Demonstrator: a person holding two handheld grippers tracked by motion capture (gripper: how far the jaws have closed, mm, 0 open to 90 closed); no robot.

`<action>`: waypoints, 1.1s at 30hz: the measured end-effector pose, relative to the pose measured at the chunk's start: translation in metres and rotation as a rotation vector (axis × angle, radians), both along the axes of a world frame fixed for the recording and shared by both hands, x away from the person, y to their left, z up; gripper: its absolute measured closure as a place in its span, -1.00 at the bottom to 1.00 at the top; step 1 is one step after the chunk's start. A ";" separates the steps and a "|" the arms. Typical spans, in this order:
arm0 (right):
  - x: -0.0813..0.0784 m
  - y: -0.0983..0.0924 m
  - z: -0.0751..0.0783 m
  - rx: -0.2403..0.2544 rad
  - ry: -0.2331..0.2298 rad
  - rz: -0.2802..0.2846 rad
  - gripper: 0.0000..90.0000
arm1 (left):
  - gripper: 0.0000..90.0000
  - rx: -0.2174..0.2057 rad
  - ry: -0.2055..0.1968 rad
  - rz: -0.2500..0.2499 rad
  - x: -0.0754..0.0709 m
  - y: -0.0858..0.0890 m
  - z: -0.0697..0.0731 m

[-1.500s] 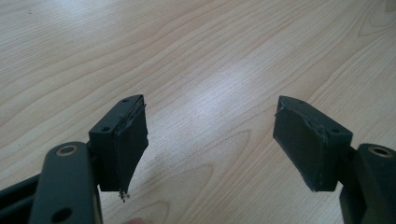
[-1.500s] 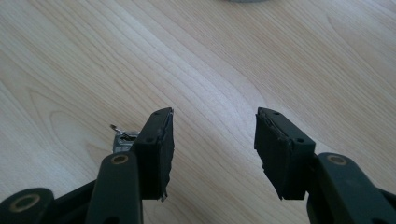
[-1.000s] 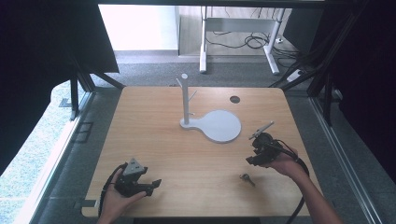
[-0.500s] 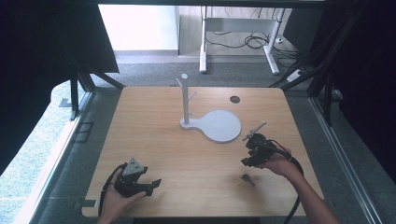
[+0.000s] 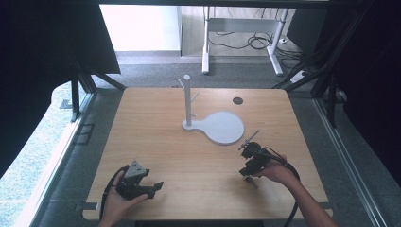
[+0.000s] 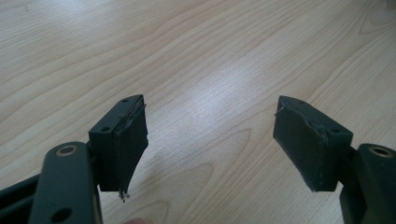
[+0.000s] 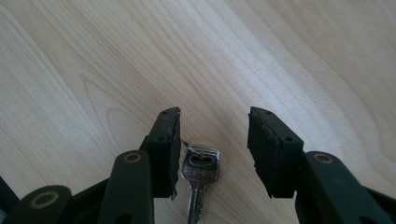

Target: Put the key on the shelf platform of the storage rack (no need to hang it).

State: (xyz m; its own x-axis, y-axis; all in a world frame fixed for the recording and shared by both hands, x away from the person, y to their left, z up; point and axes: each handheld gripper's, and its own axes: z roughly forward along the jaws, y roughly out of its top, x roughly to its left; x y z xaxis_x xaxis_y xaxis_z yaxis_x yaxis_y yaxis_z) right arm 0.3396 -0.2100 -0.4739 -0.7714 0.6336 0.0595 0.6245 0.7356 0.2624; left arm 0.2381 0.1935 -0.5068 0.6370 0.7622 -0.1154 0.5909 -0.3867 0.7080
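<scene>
Down and toward the person's side of the pale wooden counter [image 5: 198, 156] the right claw [image 7: 214, 140] has come since a moment ago, and it now sits low over a small silver metal key [image 7: 200, 173]. Its jaws have just been closing a bit, but they are apart and do not touch the key yet. From the right gripper view the key lies flat on the counter between the two black jaws, closer to the one on the left of that view, with its round head pointing away.

I think the grab is about to happen: the claw needs to go a little lower and squeeze.

At the near left edge, the left claw [image 5: 152, 188] has not moved. It is wide open with nothing in it.

Farther back stands a white post with pegs on a flat round base [image 5: 215, 124].
</scene>
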 end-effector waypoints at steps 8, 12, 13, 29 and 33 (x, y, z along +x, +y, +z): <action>-0.002 0.004 -0.016 -0.042 0.025 0.003 0.22 | -0.42 0.001 0.003 -0.003 0.000 0.000 0.000; -0.001 0.004 -0.020 -0.042 0.035 0.000 0.26 | -0.41 -0.002 -0.002 0.000 0.000 0.000 0.000; -0.001 0.004 -0.020 -0.042 0.035 0.000 0.26 | -0.41 -0.002 -0.002 0.000 0.000 0.000 0.000; 0.002 0.006 -0.024 -0.045 0.096 0.007 0.55 | -0.41 -0.001 -0.005 0.002 0.000 0.001 0.000; 0.003 0.006 -0.025 -0.042 0.095 -0.001 0.65 | -0.41 -0.002 -0.004 0.003 0.000 0.001 0.000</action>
